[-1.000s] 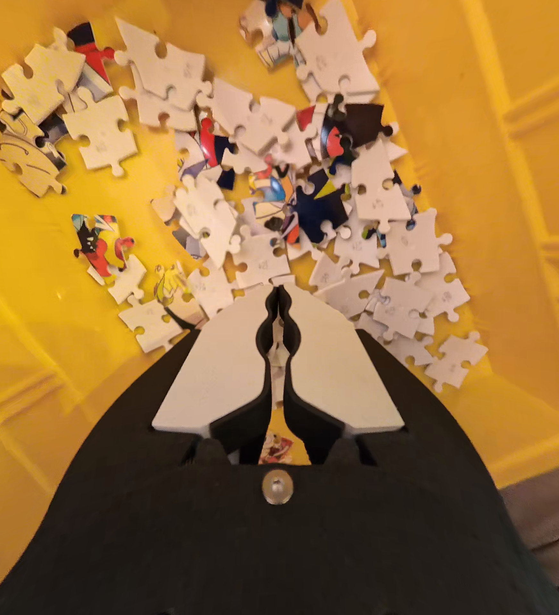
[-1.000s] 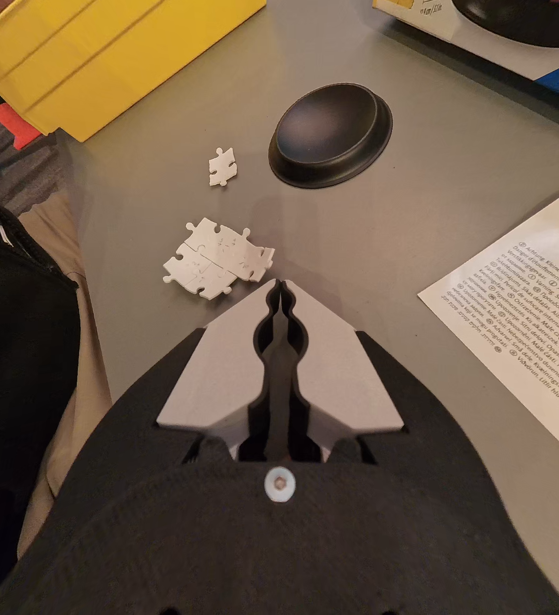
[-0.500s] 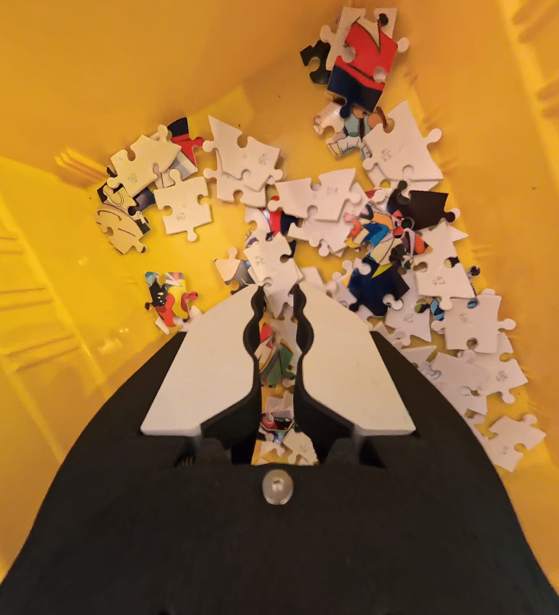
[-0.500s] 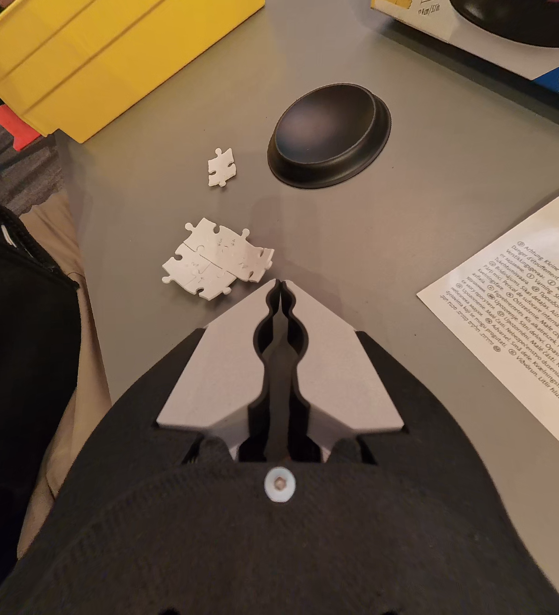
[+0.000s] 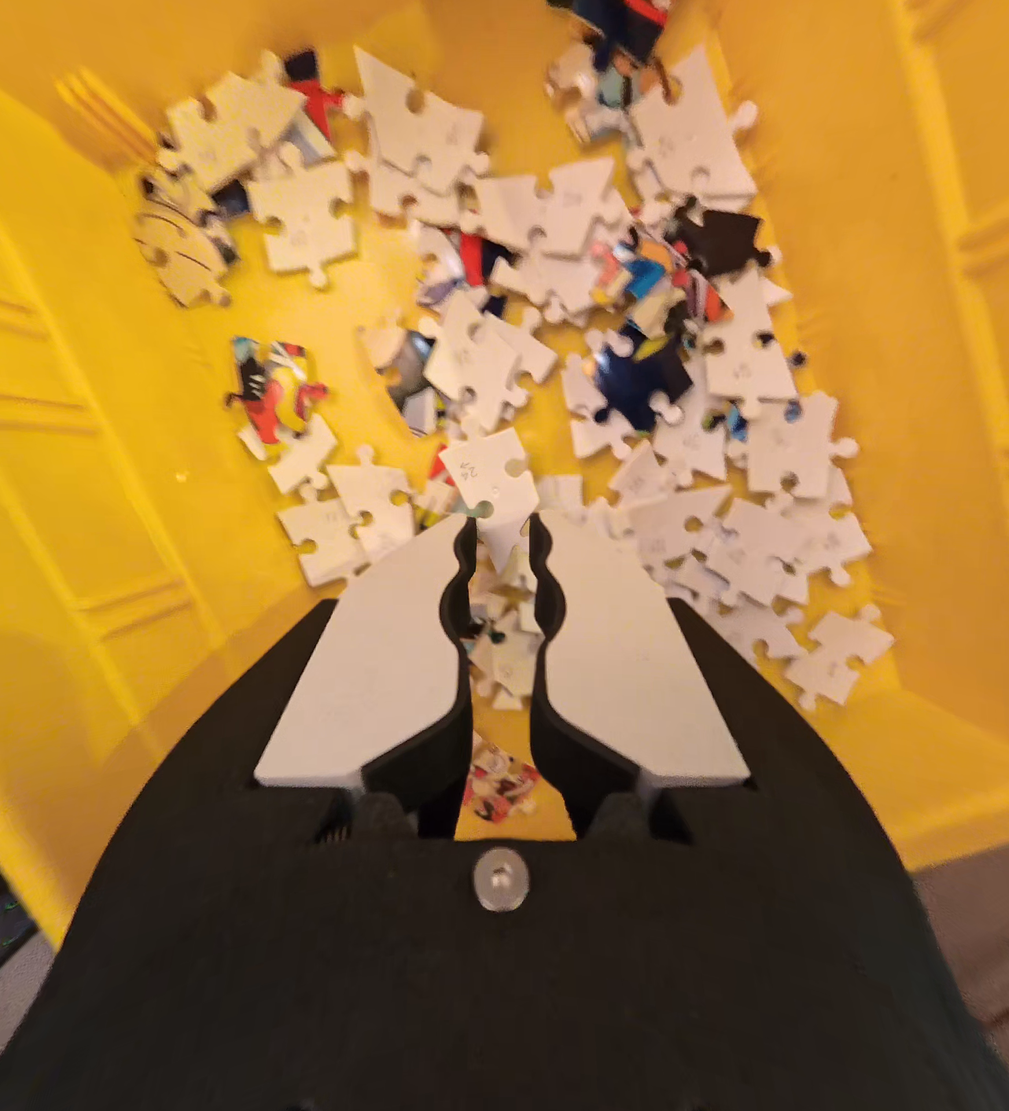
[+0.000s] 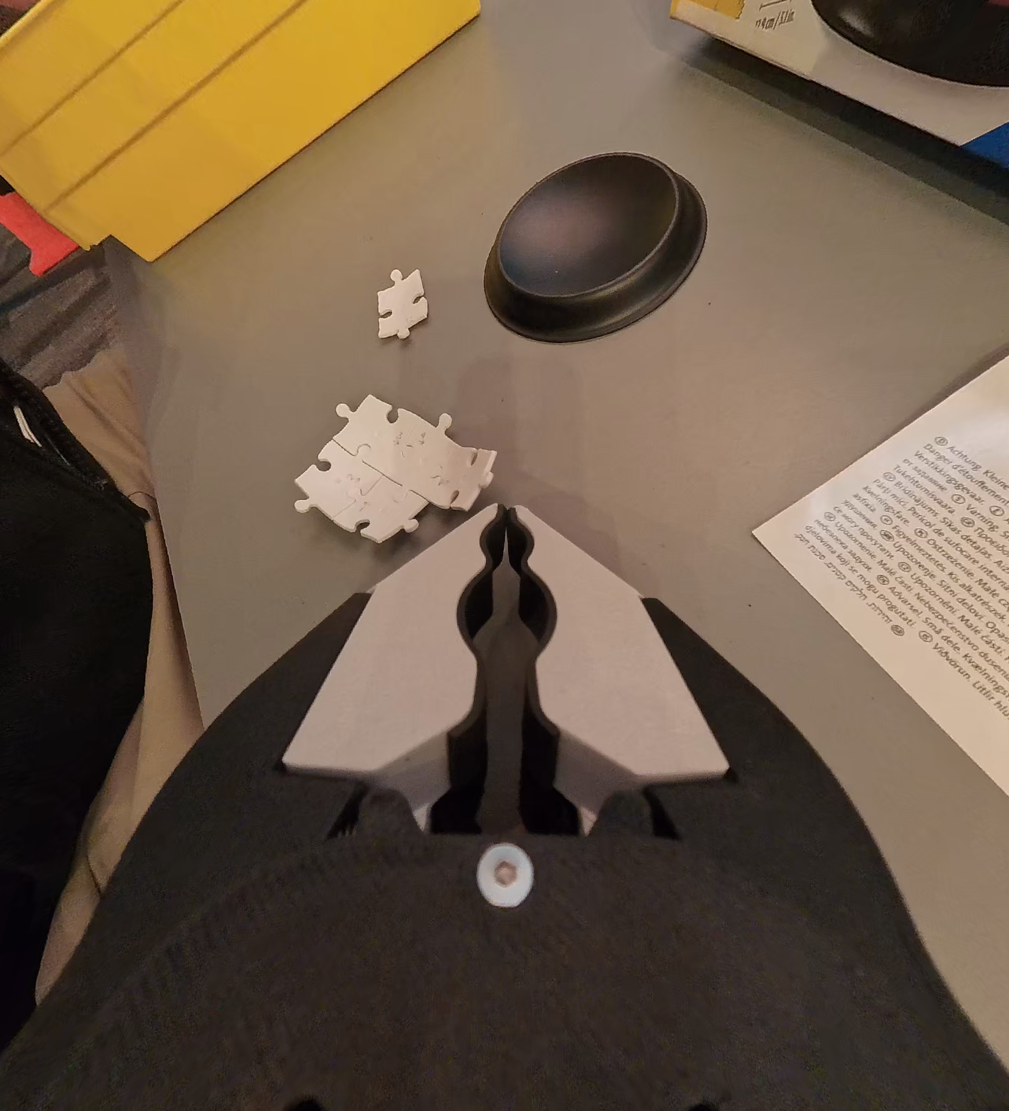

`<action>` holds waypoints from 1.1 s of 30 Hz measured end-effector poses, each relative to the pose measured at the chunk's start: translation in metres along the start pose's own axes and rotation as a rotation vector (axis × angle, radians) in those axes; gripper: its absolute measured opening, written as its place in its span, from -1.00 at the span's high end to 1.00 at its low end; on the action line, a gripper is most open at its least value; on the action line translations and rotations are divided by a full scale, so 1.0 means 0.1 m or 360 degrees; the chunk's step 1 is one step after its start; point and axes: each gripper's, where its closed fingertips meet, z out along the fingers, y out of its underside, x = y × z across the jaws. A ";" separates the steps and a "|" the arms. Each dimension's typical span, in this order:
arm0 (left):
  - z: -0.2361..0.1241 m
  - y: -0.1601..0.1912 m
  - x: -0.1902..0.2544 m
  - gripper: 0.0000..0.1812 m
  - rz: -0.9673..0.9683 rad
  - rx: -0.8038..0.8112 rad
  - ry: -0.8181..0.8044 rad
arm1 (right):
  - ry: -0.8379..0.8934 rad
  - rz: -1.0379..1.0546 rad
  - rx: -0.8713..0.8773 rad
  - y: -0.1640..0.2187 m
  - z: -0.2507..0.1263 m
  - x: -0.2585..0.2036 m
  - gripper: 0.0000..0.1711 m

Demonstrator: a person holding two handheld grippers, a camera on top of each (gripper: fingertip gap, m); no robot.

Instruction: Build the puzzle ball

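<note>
In the left wrist view my left gripper (image 5: 502,523) is inside a yellow bin (image 5: 99,421), its tips shut on a white puzzle piece (image 5: 490,475) held blank side up above the heap. Several loose puzzle pieces (image 5: 730,373), some white side up and some showing colour, cover the bin floor. In the right wrist view my right gripper (image 6: 505,511) is shut and empty, just above the grey table (image 6: 610,421). A joined patch of white pieces (image 6: 394,475) lies just left of its tips. A single white piece (image 6: 402,303) lies farther off, beside a black round stand (image 6: 595,246).
The yellow bin (image 6: 189,102) stands at the table's far left. A puzzle box (image 6: 851,78) is at the far right and a printed leaflet (image 6: 941,571) at the right. A person's dark clothing (image 6: 27,601) fills the left edge. Spacing between my two grippers at the tips: around 40 cm.
My left gripper opened over the heap, then closed on one white piece, which now stands out from the pile. The right gripper has not moved.
</note>
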 end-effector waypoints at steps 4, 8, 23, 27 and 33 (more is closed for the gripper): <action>-0.03 0.04 -0.06 0.64 -0.0027 -0.0021 -0.0068 | -0.0001 -0.0001 -0.0002 0.00 0.00 0.00 1.00; -0.08 -0.20 -0.31 0.61 -0.0155 0.0111 -0.0211 | 0.0003 -0.0007 0.0001 0.00 0.00 0.00 1.00; 0.29 -0.44 -0.78 0.57 -0.0268 0.0021 -0.0588 | -0.0022 -0.0004 0.0038 -0.03 -0.03 -0.02 1.00; 0.39 -0.47 -0.76 0.61 -0.0439 0.0081 -0.0440 | -0.0021 -0.0008 0.0049 -0.03 -0.03 -0.02 1.00; 0.40 -0.51 -0.33 0.96 -0.0490 0.0085 0.0009 | -0.0026 -0.0002 0.0057 -0.04 -0.04 -0.02 1.00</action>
